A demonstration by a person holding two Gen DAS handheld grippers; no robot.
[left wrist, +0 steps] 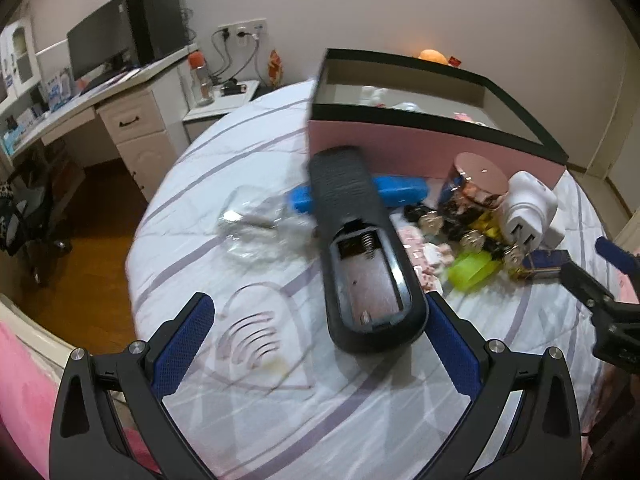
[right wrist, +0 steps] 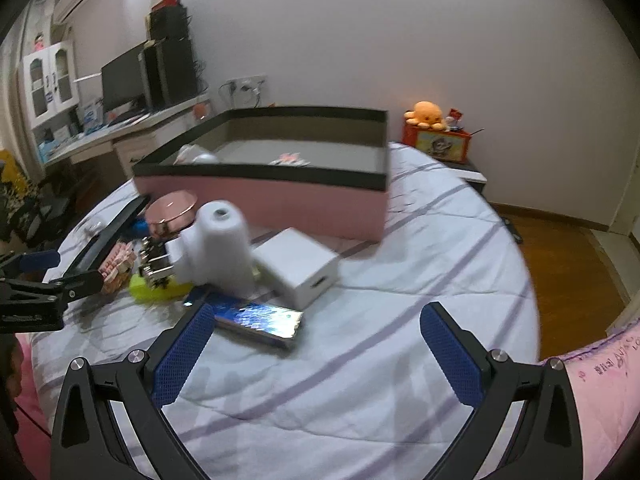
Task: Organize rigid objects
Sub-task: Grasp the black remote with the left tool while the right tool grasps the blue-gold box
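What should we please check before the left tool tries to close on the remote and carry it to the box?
1. Left tool open: ok, fingers spread wide.
2. Remote centred between the fingers: not ok, its near end sits close to the right finger.
3. Battery cover in place: not ok, the compartment is open and shows springs.
4. Remote lying flat on the bed: cannot tell, its far end is blurred.
5. Room in the box: ok, much of its floor is bare.
6. Right tool out of the way: ok, open over the shiny blue packet, apart from the remote.
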